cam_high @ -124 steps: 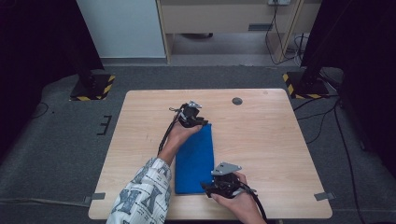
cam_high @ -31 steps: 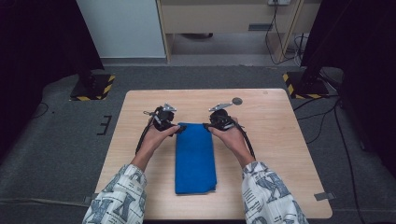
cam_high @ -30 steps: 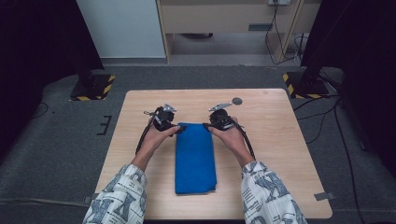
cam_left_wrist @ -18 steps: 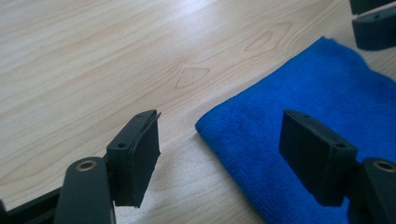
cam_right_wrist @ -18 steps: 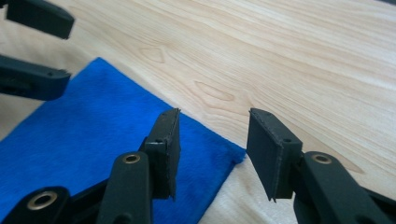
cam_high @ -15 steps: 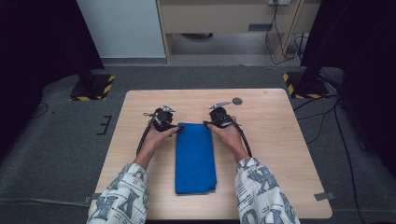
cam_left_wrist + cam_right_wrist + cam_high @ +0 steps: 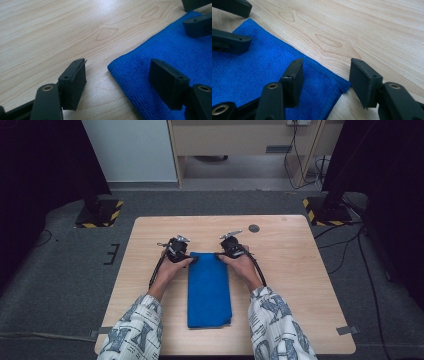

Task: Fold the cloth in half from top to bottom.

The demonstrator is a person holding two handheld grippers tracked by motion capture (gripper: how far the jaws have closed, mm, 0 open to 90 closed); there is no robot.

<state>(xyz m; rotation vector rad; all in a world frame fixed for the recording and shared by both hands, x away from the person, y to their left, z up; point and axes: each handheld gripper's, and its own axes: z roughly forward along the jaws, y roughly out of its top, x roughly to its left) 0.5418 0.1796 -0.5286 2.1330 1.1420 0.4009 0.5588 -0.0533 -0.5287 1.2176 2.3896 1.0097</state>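
A blue cloth (image 7: 209, 290), folded into a long rectangle, lies flat on the wooden table (image 7: 300, 285). My left gripper (image 7: 186, 256) is low at the cloth's far left corner. In the left gripper view its jaws (image 7: 117, 72) stand open astride that corner of the cloth (image 7: 160, 47) and have just been closing a little, with no pad pressing. My right gripper (image 7: 222, 254) is at the far right corner. Its jaws (image 7: 327, 75) are open over the cloth's (image 7: 249, 70) corner edge and have just been opening. Each gripper view also shows the other gripper's fingers (image 7: 197, 25) (image 7: 229, 40) farther along the edge.
A small dark disc (image 7: 254, 228) sits near the table's far edge. Bare wood lies to the left and right of the cloth. Beyond the table, two stands with yellow-black striped bases (image 7: 100, 215) (image 7: 325, 210) rest on the grey floor.
The right hand has gone from the cloth's near edge to its far right corner. Over the last second both grippers have sunk slightly onto the far corners. The cloth lies still.
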